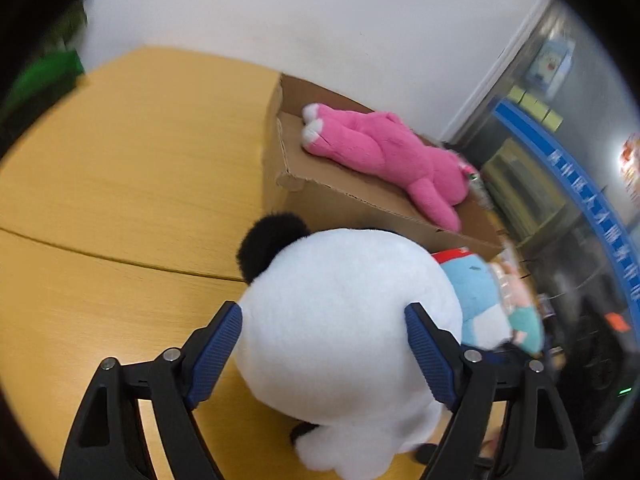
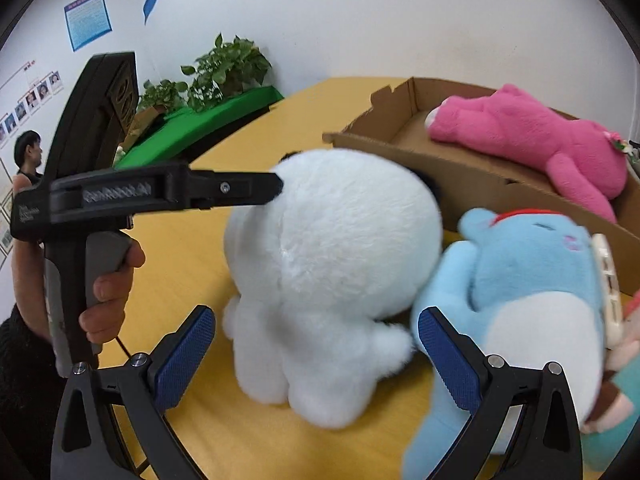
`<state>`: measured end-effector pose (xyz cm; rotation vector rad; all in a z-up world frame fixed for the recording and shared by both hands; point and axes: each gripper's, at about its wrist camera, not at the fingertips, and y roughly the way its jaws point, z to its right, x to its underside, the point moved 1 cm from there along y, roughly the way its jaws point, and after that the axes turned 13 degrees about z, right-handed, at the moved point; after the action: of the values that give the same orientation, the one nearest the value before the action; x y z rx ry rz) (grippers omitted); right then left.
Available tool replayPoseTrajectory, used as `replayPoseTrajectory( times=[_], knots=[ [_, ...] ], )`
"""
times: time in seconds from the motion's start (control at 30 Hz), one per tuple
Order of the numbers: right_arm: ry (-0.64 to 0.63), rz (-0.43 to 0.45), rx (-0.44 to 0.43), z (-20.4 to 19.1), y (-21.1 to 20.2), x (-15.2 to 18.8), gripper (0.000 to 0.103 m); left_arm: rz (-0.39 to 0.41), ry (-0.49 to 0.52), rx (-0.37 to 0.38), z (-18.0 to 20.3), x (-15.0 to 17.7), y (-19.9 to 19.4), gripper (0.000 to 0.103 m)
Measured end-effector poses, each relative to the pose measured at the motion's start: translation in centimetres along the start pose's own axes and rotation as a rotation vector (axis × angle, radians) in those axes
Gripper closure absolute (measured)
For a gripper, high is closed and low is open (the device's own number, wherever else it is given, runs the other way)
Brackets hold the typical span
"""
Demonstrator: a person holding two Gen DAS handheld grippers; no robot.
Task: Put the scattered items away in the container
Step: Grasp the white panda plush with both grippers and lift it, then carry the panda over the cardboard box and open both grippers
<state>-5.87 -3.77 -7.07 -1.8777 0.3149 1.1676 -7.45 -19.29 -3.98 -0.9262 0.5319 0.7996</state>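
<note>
A white plush panda with a black ear stands on the yellow table; it also shows in the right wrist view. My left gripper is wide around its head, pads against the fur on both sides. Seen from the right, the left gripper's finger touches the head. My right gripper is open, low around the panda's body. A blue plush lies right of it. A pink plush lies in the cardboard box.
The box stands behind the toys near the wall. More small toys lie at the far right. A green mat and potted plants sit at the table's far left. A person stands in the background.
</note>
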Motion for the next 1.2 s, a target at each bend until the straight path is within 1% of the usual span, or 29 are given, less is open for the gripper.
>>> replayPoseTrajectory(
  times=[0.03,0.07,0.1,0.17,0.2,0.23,0.27,0.3,0.33,0.37,0.4,0.43,0.5,0.53,0.6,0.7,0.8,0.87,0.93,1.03,1.07,1.13,1.2],
  knots=[
    [-0.008,-0.012,0.035,0.0,1.1,0.2,0.0,-0.006,-0.033,0.028,-0.8,-0.1,0.4,0.016],
    [-0.024,-0.012,0.067,-0.2,1.8,0.4,0.0,-0.008,-0.05,0.039,-1.3,-0.2,0.8,0.008],
    [-0.045,-0.005,0.082,-0.5,2.4,0.4,0.0,-0.01,-0.055,0.04,-1.6,-0.1,1.1,0.005],
    [-0.07,-0.025,0.075,-1.2,3.4,0.7,0.002,-0.033,-0.069,0.084,-1.9,0.3,1.9,0.005],
    [-0.084,-0.037,0.089,-1.4,3.9,0.9,0.002,-0.047,-0.073,0.107,-1.9,0.4,2.2,0.005],
    [-0.104,-0.038,0.112,-1.8,4.4,1.3,0.002,-0.05,-0.062,0.115,-1.7,0.6,2.2,0.005],
    [-0.104,-0.033,0.117,-1.9,4.5,1.5,0.005,-0.046,-0.046,0.119,-1.4,0.7,2.1,0.008],
    [-0.094,-0.029,0.116,-1.9,4.6,1.5,0.01,-0.044,-0.041,0.13,-1.4,0.8,2.0,0.011],
    [-0.078,-0.023,0.113,-1.8,4.5,1.5,0.013,-0.042,-0.045,0.144,-1.4,0.8,1.8,0.019],
    [-0.059,-0.017,0.107,-1.6,4.3,1.3,0.019,-0.043,-0.048,0.157,-1.3,0.8,1.6,0.027],
    [-0.038,-0.012,0.096,-1.3,4.0,1.3,0.023,-0.043,-0.047,0.168,-1.1,0.8,1.4,0.03],
    [-0.024,-0.009,0.09,-1.0,3.8,1.1,0.025,-0.039,-0.041,0.177,-0.8,0.7,1.1,0.038],
    [0.01,-0.002,0.08,-0.7,3.2,0.8,0.03,-0.03,-0.01,0.191,0.3,0.5,0.3,0.045],
    [0.03,0.003,0.074,-0.6,2.7,0.7,0.031,-0.025,0.007,0.197,1.0,0.3,0.0,0.049],
    [0.065,0.017,0.063,-0.5,1.8,0.1,0.032,-0.003,0.046,0.217,2.5,-0.5,-1.2,0.05],
    [0.076,0.084,0.065,-0.7,-0.4,-1.8,0.032,0.055,0.106,0.255,5.1,-2.8,-3.1,0.05],
    [0.065,0.181,0.077,-0.5,-3.2,-5.3,0.032,0.108,0.183,0.289,8.4,-6.4,-4.5,0.05],
    [0.051,0.226,0.09,0.0,-4.2,-7.6,0.032,0.128,0.239,0.301,11.0,-9.1,-5.0,0.05],
    [0.035,0.261,0.106,1.3,-4.3,-10.4,0.032,0.14,0.272,0.305,12.4,-11.7,-3.9,0.05],
    [0.038,0.29,0.122,4.3,-2.8,-14.6,0.032,0.143,0.297,0.29,13.3,-15.0,-0.3,0.05],
    [0.046,0.288,0.125,5.2,-2.0,-15.4,0.032,0.135,0.29,0.277,13.1,-16.0,1.6,0.05],
    [0.07,0.279,0.138,7.4,0.3,-16.7,0.032,0.112,0.281,0.259,12.4,-16.7,4.7,0.05],
    [0.118,0.246,0.147,9.5,3.4,-16.6,0.032,0.056,0.252,0.234,10.5,-16.8,9.1,0.05]
  ],
)
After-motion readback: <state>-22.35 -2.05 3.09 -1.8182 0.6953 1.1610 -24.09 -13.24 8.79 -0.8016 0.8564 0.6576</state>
